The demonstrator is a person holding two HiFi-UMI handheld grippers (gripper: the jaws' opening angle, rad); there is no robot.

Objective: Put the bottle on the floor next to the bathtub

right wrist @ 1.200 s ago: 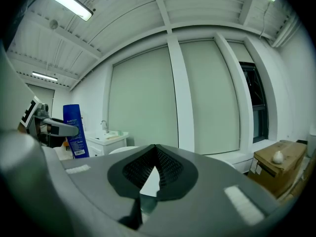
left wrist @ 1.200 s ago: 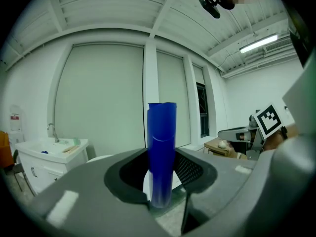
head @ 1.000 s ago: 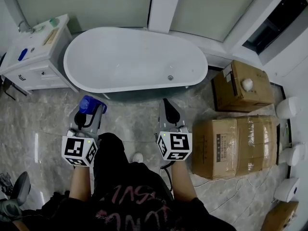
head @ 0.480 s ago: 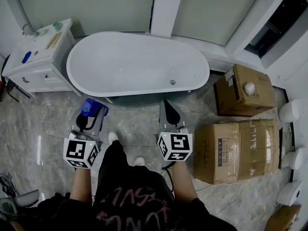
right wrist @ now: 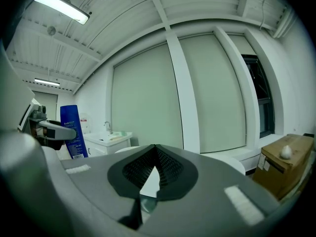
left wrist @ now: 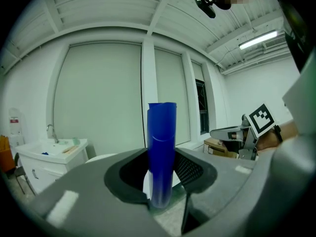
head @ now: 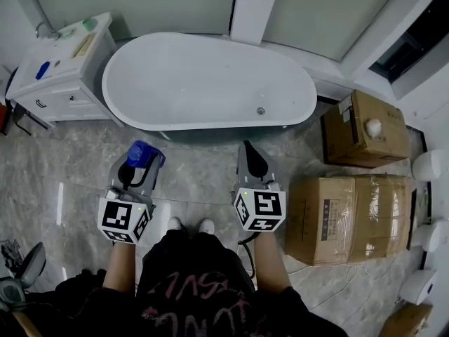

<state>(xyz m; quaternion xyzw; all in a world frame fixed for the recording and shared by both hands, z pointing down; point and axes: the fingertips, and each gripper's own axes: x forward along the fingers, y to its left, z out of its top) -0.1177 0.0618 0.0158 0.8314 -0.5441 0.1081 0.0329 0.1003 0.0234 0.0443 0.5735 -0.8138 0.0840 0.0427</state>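
Bottle (left wrist: pixel 162 142) in left tongs (head: pixel 141 161) | right tongs (right wrist: pixel 154 156) closed | marble floor (head: pixel 200 173), bathtub (head: pixel 203 76) ahead

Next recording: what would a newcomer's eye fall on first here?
The bright blue bottle, clamped upright in the left hand-held gripper, stands out. Just ahead lies the white bathtub, and brown cardboard boxes crowd the grey floor at right.

Base of bottle (head: pixel 144 152) hidden between left tongs (head: pixel 140 166); vanity-top items (head: pixel 83 45) too small to identify.
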